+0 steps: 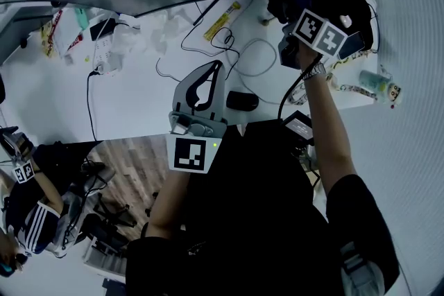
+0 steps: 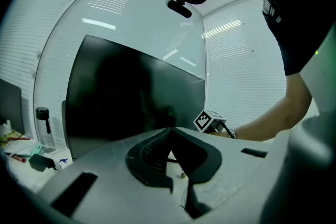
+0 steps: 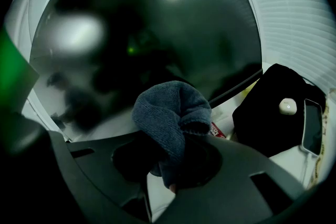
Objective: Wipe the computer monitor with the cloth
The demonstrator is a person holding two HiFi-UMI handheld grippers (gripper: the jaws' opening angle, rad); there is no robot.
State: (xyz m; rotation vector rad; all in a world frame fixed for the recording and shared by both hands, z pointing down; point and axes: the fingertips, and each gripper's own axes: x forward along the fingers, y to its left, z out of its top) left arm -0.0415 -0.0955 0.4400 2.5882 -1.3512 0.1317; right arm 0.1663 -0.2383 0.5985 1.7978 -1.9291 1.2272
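cloth (image 3: 167,113) sits bunched in our right gripper (image 3: 169,173), jaws pinched on it, at the far right just before the dark monitor (image 3: 147,23) so its fold faces it for wiping, while our left gripper (image 2: 171,136) hangs nearer, closed on nothing.

Glossy smooth monitor (image 3: 157,23), soft fuzzy cloth (image 3: 165,113)

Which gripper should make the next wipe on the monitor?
Right. The right gripper is shut on the cloth, close against the monitor; the left gripper is shut, empty, farther back.
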